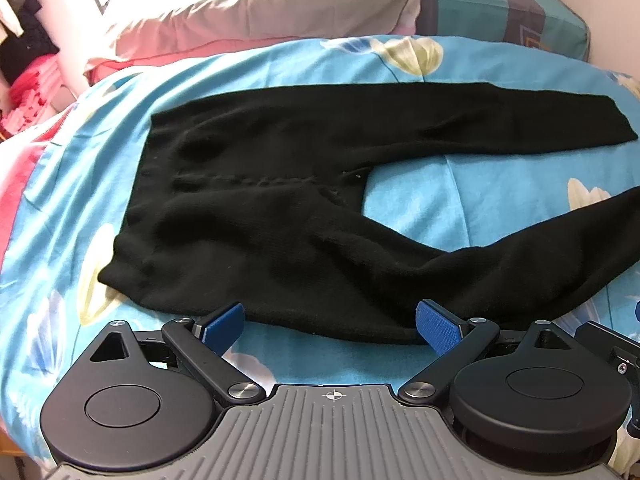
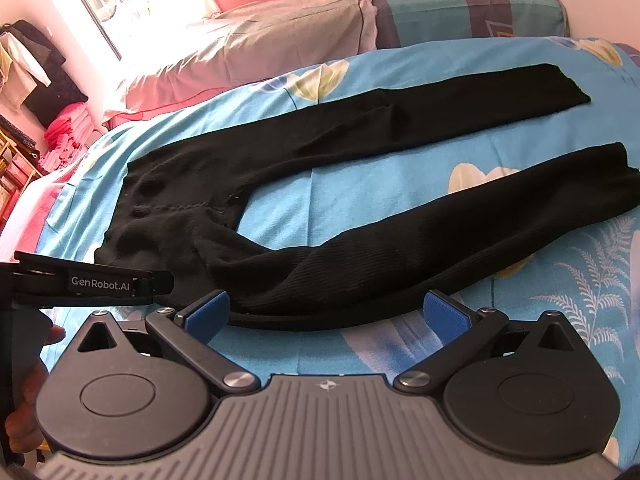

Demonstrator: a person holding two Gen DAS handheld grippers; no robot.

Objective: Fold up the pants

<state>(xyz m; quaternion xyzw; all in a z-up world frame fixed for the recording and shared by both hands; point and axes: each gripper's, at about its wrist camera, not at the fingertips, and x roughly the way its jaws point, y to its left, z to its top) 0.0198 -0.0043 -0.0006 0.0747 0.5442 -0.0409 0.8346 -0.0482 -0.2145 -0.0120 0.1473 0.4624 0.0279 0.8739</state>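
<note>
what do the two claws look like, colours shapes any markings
Both match. The left claw and right claw each have two blue, textured pads on black linkage arms with silver pivot screws, two round black housings, and a grey ribbed base with a small crosshair mark. In the right wrist view, a black strap reads GenRobot.AI in white.

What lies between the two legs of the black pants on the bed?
Only bare bedcover, blue with a pale flower print, fills the wedge between the two legs of the black pants. Nothing else lies there. The right wrist view shows it best; the left wrist view agrees.
</note>
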